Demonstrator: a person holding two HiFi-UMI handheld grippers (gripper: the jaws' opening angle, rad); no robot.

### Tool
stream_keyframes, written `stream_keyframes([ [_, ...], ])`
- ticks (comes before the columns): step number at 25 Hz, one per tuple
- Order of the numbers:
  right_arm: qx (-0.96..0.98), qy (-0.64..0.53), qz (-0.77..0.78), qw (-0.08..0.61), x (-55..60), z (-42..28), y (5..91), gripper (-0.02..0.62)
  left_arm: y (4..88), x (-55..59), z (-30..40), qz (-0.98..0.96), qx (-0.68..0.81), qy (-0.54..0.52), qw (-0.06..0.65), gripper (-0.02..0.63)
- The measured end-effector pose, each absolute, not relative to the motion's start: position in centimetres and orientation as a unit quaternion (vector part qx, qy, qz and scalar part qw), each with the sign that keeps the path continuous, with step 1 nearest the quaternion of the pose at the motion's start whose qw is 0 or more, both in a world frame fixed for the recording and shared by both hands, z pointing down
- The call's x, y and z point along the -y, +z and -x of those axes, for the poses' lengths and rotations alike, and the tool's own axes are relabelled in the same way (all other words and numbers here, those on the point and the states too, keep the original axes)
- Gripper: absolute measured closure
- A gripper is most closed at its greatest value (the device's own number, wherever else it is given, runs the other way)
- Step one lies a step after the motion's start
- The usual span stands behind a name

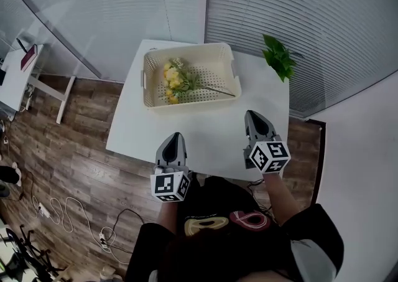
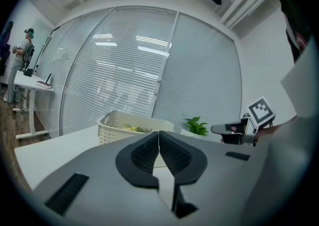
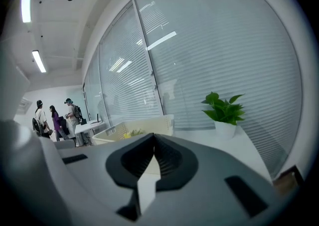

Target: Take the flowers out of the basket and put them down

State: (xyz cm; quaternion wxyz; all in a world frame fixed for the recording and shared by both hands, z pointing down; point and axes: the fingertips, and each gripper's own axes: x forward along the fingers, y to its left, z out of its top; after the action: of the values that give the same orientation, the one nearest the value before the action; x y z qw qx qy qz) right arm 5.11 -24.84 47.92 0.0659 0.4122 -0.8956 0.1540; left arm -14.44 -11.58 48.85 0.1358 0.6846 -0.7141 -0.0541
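Flowers, one bunch, in one basket

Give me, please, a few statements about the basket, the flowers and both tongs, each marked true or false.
1. The flowers lie inside the basket. True.
2. The left tongs hold a flower stem. False: they are shut with nothing between them, on the near side of the basket.
3. The right tongs are shut and empty. True.
4. The potted plant stands inside the basket. False: it stands outside the basket, at the far right corner of the table.
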Motion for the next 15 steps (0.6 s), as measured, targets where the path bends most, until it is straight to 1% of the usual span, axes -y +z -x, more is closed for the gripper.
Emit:
stream_keyframes([
  [3, 0.896, 0.156, -0.412, 0.052, 26.0, -3.7, 46.3, 0.583, 48.5, 12.3, 16.1, -0.689, 0.71, -0.054, 0.137, 0.588],
  [6, 0.906, 0.135, -0.397, 0.058, 26.9, -1.9, 45.0, 0.577, 48.7, 12.7, 17.4, -0.69, 0.708, -0.052, 0.139, 0.588],
  [9, 0.919, 0.123, -0.365, 0.089, 27.5, 0.0, 44.8, 0.511, 49.0, 13.0, 18.6, -0.684, 0.714, -0.048, 0.141, 0.588],
  [11, 0.923, 0.11, -0.354, 0.1, 28.2, 0.8, 44.5, 0.502, 49.3, 13.2, 19.4, -0.682, 0.715, -0.046, 0.144, 0.588],
  [15, 0.938, 0.084, -0.312, 0.127, 29.4, 3.6, 43.6, 0.459, 49.8, 13.6, 20.8, -0.685, 0.712, -0.041, 0.149, 0.588],
])
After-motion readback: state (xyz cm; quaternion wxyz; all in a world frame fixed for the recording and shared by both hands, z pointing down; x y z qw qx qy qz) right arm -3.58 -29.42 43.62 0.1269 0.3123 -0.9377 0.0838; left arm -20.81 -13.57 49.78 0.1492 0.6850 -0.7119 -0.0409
